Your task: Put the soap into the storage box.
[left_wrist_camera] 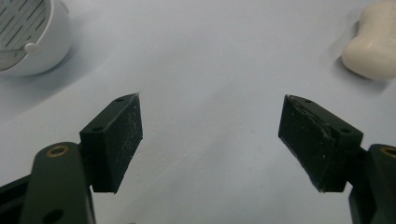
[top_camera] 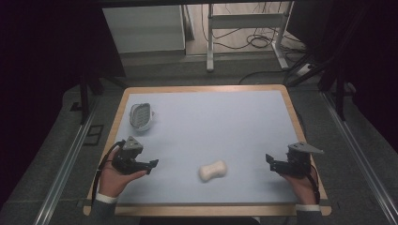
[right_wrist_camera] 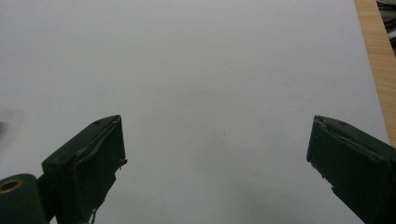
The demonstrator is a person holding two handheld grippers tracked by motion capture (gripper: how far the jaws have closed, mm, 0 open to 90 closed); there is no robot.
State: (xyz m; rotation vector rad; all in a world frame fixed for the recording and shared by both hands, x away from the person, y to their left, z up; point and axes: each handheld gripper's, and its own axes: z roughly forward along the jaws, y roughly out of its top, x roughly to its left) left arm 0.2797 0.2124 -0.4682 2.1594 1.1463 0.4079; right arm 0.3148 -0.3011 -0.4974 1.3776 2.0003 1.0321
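Soap (top_camera: 212, 170) between tools — soap dish (top_camera: 141, 116) far left, apart.

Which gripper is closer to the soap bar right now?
Left. The left gripper sits just to the left of the soap bar; the right gripper is slightly farther off on its right.

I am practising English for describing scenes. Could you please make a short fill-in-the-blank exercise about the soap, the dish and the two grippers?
1. The cream soap bar lies on the pale blue mat, between the two ______.
2. The white soap dish stands at the far ______ corner of the mat.
3. The jaws of the left gripper and the right gripper stand ______, holding nothing.

Missing words: grippers; left; open
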